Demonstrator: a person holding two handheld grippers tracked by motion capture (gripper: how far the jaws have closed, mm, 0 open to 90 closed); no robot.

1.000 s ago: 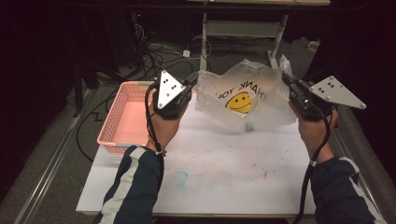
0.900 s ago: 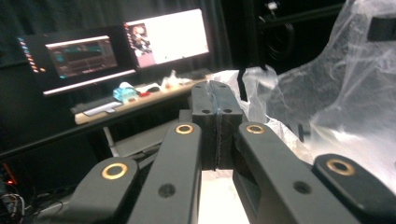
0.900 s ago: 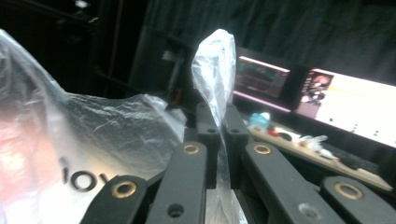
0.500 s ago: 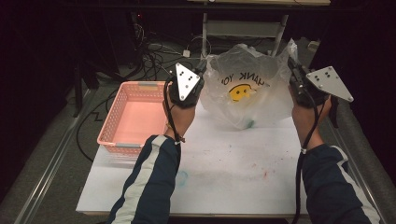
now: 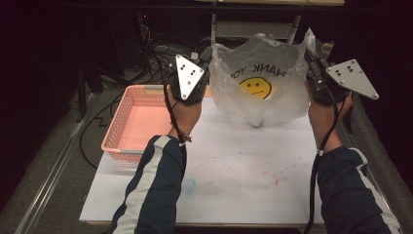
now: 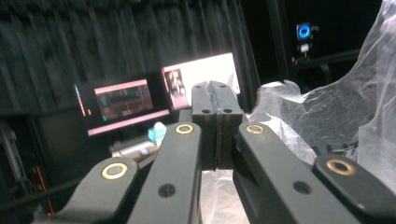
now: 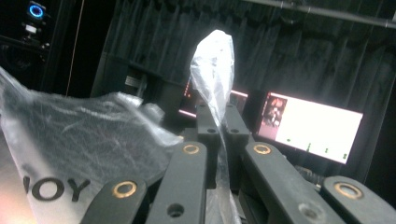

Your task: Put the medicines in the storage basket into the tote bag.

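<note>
thin crinkly translucent plastic bag (image 5: pixel 263 97)

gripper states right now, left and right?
Left gripper: shut on the plastic bag.
Right gripper: shut on the plastic bag's other edge.

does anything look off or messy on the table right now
Nothing is spilled or damaged. The plastic bag is held up by both sides, the left gripper and right gripper shut on it. The white table carries faint coloured smudges. The pink basket sits straight.
</note>
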